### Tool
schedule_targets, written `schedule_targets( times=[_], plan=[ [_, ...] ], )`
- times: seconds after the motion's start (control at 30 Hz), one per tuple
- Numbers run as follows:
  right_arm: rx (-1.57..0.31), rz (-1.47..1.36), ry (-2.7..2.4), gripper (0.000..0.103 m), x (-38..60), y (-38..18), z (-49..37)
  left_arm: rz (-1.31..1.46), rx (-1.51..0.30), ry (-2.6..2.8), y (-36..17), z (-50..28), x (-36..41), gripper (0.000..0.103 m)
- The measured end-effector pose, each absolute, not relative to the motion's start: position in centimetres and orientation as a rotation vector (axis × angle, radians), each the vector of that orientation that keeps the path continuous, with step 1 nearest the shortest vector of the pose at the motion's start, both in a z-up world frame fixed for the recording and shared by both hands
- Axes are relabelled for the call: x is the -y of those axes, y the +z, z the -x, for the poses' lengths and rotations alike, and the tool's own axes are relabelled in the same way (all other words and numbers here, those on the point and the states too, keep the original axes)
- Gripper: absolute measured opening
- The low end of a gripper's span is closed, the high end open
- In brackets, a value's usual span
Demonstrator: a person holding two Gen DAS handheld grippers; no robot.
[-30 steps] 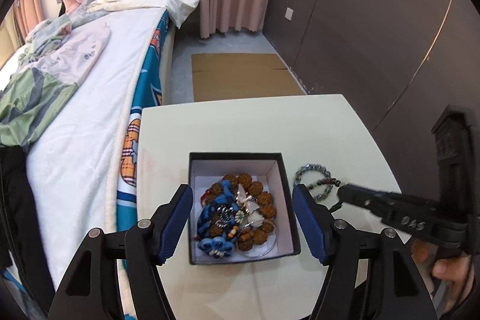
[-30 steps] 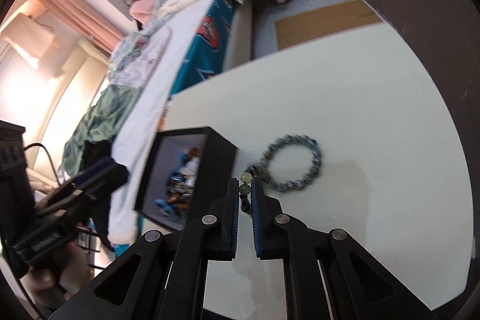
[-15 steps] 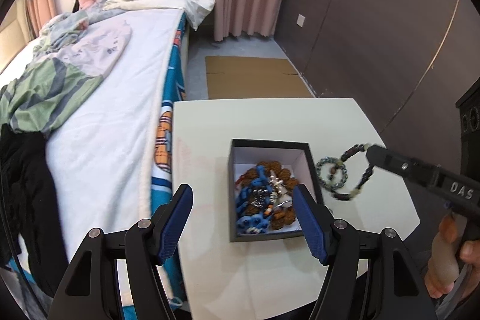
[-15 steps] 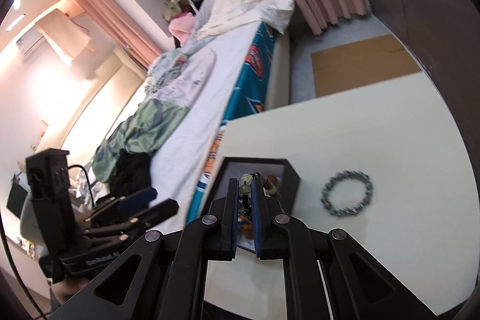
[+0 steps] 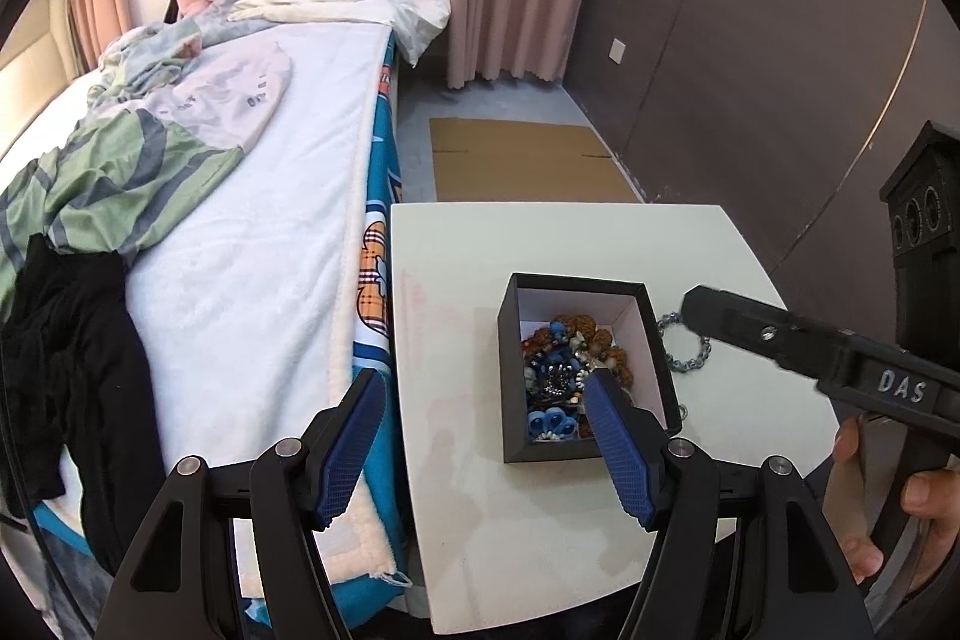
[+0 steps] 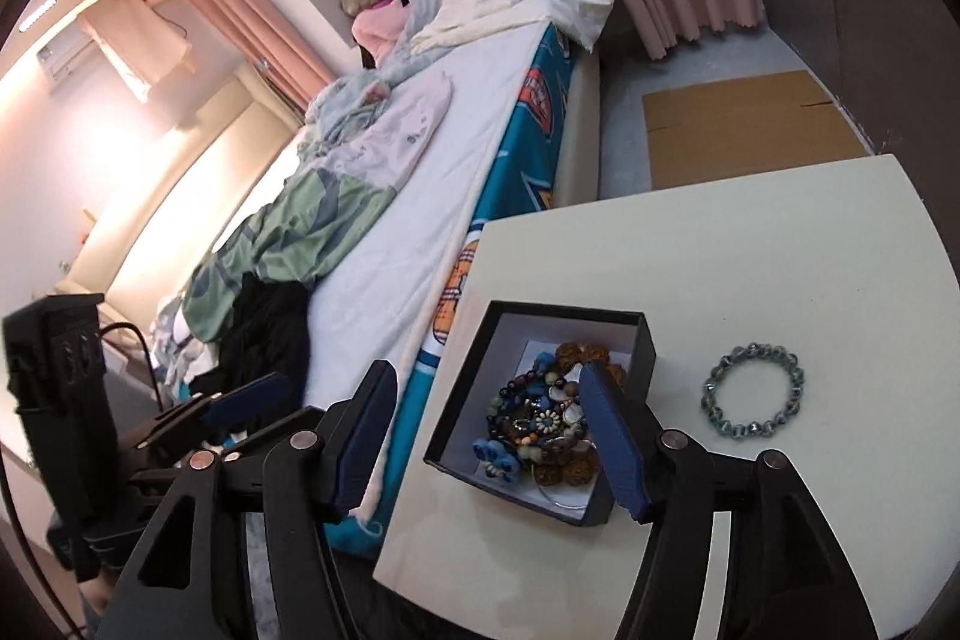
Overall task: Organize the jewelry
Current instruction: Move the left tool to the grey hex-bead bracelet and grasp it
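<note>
A black open box stands on the white table, filled with a heap of beaded jewelry. A grey-blue bead bracelet lies on the table right of the box. My right gripper hovers above the box; its jaws are opening and no thing is between the pads. My left gripper is open and empty, over the table's left edge, short of the box.
A bed with a white blanket and strewn clothes runs along the table's left side. Flat cardboard lies on the floor behind the table. A dark wall is to the right. A person's hand holds the right gripper.
My right gripper lifted a dark bead strand from beside the box, carried it over the box and opened; the strand is no longer in its jaws. My left gripper drew back and leftward.
</note>
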State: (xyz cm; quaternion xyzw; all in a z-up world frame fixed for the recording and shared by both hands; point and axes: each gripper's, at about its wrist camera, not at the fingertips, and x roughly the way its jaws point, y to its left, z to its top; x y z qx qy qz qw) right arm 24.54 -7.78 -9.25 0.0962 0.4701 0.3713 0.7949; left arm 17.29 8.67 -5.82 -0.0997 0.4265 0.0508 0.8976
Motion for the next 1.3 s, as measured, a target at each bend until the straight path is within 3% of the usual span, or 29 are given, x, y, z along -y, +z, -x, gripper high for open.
schedule_targets(
  times=[1.3],
  plan=[
    [-1.051, -0.281, 0.517, 0.065, 26.1, -11.8, -26.4, 0.049, -0.979, -0.103, -8.2, -25.3, 5.3, 0.070]
  ],
)
